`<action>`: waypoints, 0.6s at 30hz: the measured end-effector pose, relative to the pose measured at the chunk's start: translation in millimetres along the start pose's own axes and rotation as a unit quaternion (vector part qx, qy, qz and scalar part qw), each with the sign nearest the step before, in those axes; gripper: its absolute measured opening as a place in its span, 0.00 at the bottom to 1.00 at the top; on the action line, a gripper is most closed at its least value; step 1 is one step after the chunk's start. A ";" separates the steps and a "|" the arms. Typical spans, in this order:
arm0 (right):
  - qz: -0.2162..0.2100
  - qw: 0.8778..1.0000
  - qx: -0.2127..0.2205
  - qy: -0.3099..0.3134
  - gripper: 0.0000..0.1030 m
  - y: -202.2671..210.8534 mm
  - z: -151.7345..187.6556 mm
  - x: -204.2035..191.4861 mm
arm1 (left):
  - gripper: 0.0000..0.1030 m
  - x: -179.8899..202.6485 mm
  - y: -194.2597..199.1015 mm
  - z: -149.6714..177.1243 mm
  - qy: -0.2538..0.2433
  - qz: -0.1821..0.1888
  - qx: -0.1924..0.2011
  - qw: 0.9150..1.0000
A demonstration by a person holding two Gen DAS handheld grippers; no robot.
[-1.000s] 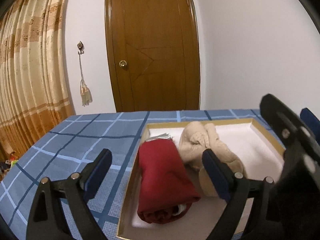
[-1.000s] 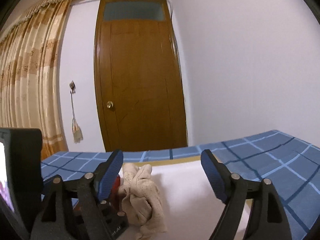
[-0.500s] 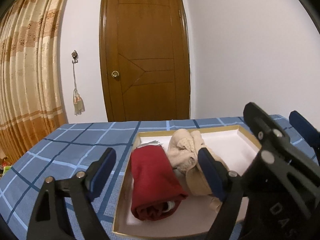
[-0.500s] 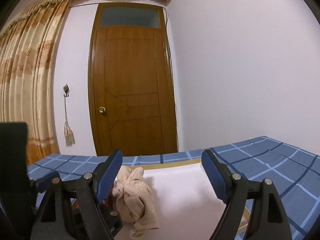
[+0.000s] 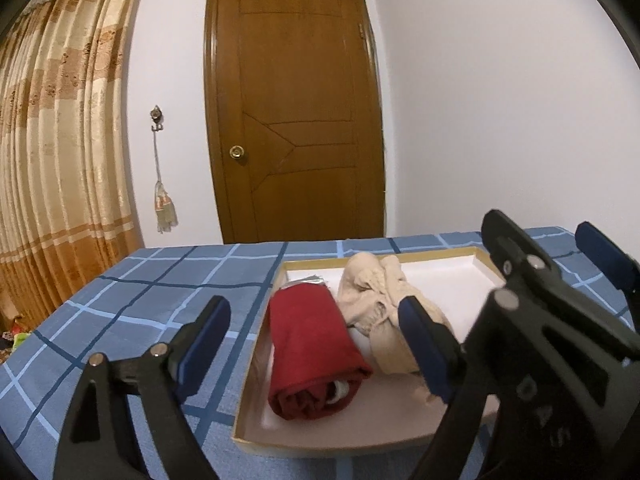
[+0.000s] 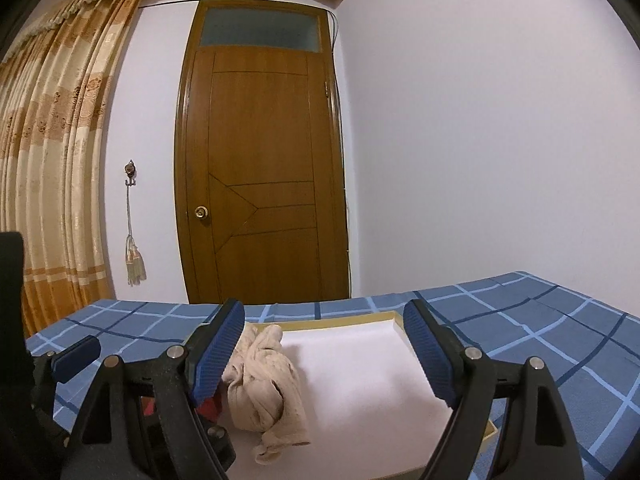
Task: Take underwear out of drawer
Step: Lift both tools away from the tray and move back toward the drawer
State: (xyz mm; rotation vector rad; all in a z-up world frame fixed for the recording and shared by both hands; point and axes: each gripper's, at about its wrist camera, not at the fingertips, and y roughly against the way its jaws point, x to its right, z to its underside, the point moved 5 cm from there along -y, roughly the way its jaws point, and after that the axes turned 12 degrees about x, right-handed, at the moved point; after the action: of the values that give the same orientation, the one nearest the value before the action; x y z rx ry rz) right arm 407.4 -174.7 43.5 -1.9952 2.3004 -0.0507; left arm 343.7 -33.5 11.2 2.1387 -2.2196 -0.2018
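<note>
A shallow drawer (image 5: 490, 268) with a tan rim and white floor lies on a blue plaid bedspread (image 5: 152, 292). Inside it, along the left wall, lies a rolled red garment (image 5: 312, 350); just beside it on the right, touching it, sits a crumpled beige underwear piece (image 5: 378, 300), and behind the red roll a small silvery folded item (image 5: 306, 279) pokes out. The rest of the white floor, to the right, is bare. The left gripper (image 5: 316, 344) hovers at the near left corner of the drawer, its jaws spread wide and holding nothing: the left blue pad is over the bedspread, the right one in front of the beige piece. The right gripper (image 6: 326, 354) hangs over the near edge of the drawer, jaws likewise wide apart and empty, with the beige piece (image 6: 266, 384) just inside its left pad. Behind stand a brown wooden door (image 6: 264, 184), a white wall and gold curtains (image 6: 52, 168) with a tassel tieback (image 6: 134, 264) on a hook.
</note>
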 end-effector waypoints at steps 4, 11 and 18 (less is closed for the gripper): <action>0.019 1.000 -0.007 -0.010 0.82 0.8 1.6 8.7 | 0.85 -1.6 7.5 1.4 0.002 -0.003 -0.003 1.000; 0.047 0.998 -0.006 -0.048 0.82 6.1 2.7 32.2 | 0.85 1.0 15.7 2.3 -0.006 -0.004 -0.006 1.000; 0.031 0.998 -0.019 -0.050 0.82 20.5 4.2 38.0 | 0.85 5.0 19.8 6.0 -0.020 -0.007 -0.014 1.000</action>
State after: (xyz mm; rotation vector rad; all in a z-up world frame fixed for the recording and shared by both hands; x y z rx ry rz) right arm 382.3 -209.2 35.6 -1.8967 2.3144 0.0961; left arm 323.1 -37.5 7.6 2.1548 -2.2105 -0.2786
